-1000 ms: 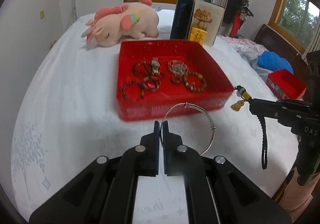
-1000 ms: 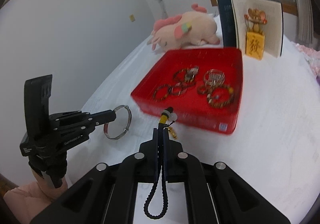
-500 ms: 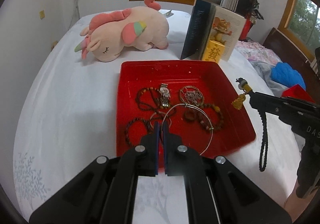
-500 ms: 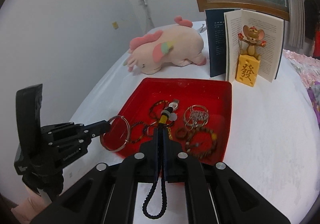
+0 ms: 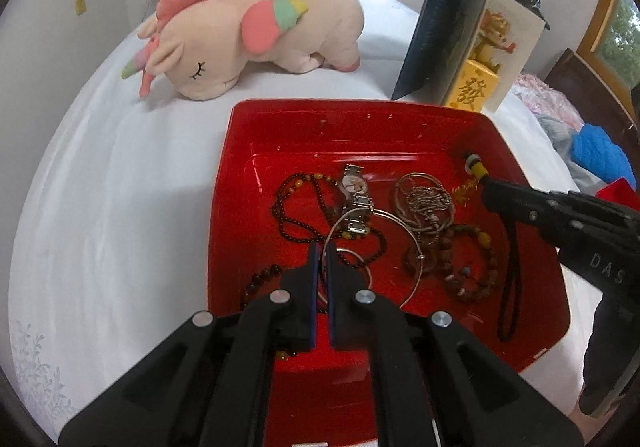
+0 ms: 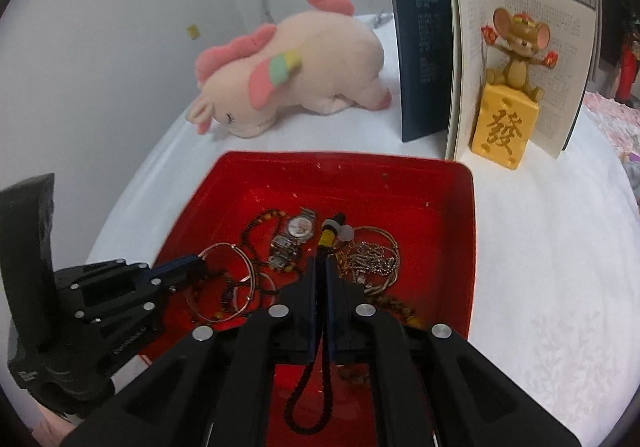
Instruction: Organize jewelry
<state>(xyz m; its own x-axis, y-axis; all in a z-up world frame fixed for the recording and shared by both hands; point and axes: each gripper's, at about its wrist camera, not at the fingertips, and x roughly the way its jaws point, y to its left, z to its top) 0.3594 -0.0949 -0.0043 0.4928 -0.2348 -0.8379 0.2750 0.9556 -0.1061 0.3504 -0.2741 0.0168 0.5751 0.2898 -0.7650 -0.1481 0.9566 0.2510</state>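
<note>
A red tray [image 5: 224, 183] [image 6: 460, 271] on the white bed holds a wristwatch [image 5: 354, 187] [image 6: 298, 229], bead bracelets [image 5: 296, 199] and a silver chain pile [image 5: 430, 203] [image 6: 372, 259]. My left gripper [image 5: 321, 247] [image 6: 196, 267] is shut on a thin silver bangle [image 5: 416, 247] [image 6: 244, 263], held over the tray's near left part. My right gripper [image 6: 322, 261] [image 5: 486, 185] is shut on a black cord charm with a yellow bead [image 6: 330, 237] [image 5: 476, 167], held over the tray's middle.
A pink plush unicorn [image 5: 248, 27] [image 6: 296, 67] lies behind the tray. An open book [image 6: 452, 59] stands behind it with a mouse figurine on a yellow block [image 6: 508, 119]. A blue cloth [image 5: 600, 159] lies at the right.
Both grippers moved forward over the red tray with their items still held. The bangle and the cord charm now hang above the jewelry inside.
</note>
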